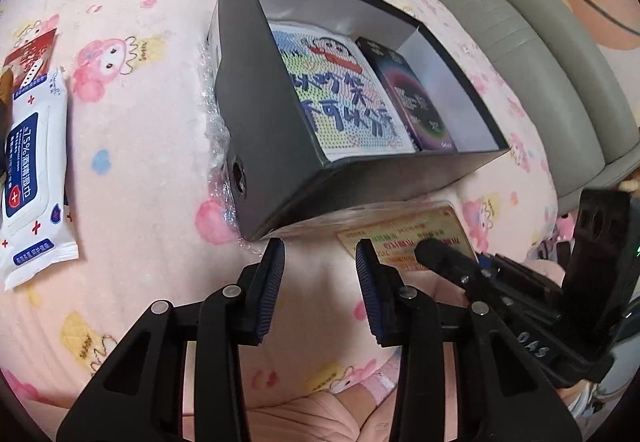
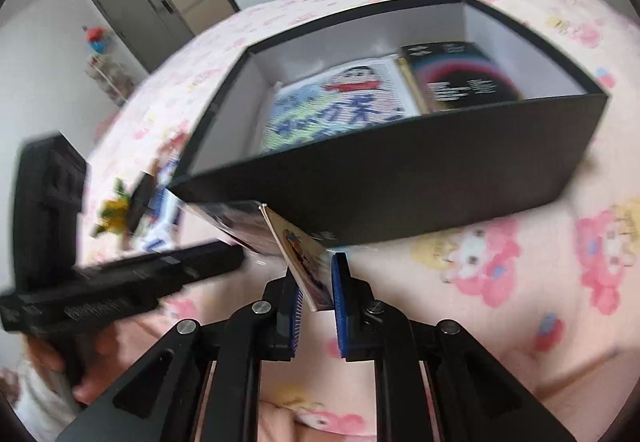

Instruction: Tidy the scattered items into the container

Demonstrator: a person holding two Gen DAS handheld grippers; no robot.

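A black box (image 1: 276,146) with a white inside sits on the pink bed. It holds a bead picture (image 1: 344,98) and a dark boxed item (image 1: 408,98). The box also shows in the right wrist view (image 2: 400,186). My left gripper (image 1: 320,254) is open and empty just in front of the box's near corner. My right gripper (image 2: 316,282) is shut on a flat wrapped pack (image 2: 308,262) held edge-on against the box's near wall; in the left wrist view that pack (image 1: 404,238) lies beside the box. A white wet-wipes pack (image 1: 32,178) lies at far left.
A pink cartoon-print blanket (image 1: 140,162) covers the bed. A red-and-white pack (image 1: 32,58) lies above the wipes. Crumpled clear wrap (image 1: 216,130) sits against the box's left side. A grey padded headboard (image 1: 540,42) runs along the right. Small items (image 2: 116,210) lie left of the box.
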